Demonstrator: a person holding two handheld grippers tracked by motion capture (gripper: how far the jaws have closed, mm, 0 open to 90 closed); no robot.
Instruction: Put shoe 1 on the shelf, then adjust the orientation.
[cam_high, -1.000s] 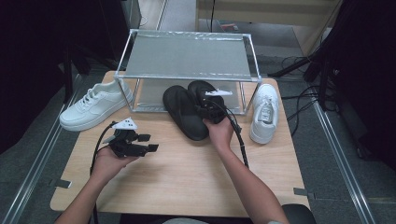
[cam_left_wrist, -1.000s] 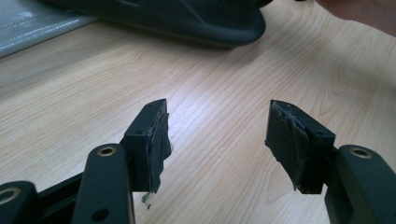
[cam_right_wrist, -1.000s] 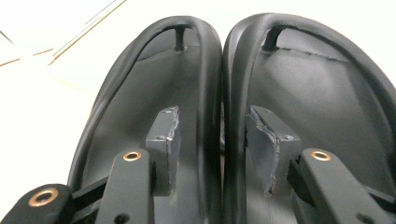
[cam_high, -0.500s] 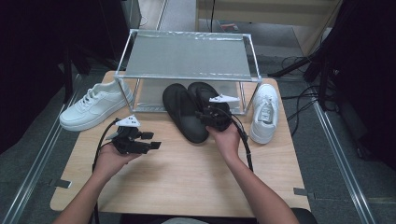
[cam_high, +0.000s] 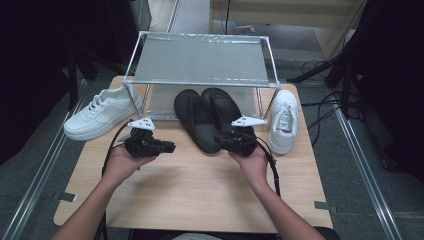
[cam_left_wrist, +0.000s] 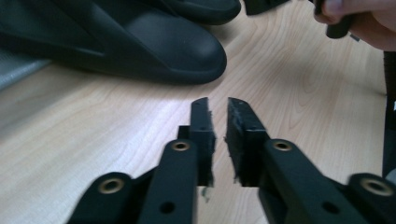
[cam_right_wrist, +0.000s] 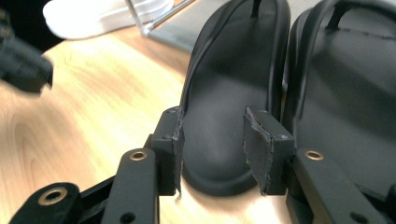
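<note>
1. This looks like a lab or test room set up for recording, not a home.
2. The landmark is a small wooden table (cam_high: 190, 190) on a grey carpeted floor (cam_high: 365, 170).
3. Metal rails (cam_high: 35, 185) run along the floor on both sides of the table.
4. Loose cables (cam_high: 320, 65) lie on the floor beyond the table's far right corner.
5. A bare metal rack (cam_high: 200, 60) stands on the table's far edge, with shoes laid out around it.
6. Black drapes (cam_high: 45, 60) hang to the left and right of the table.
</note>
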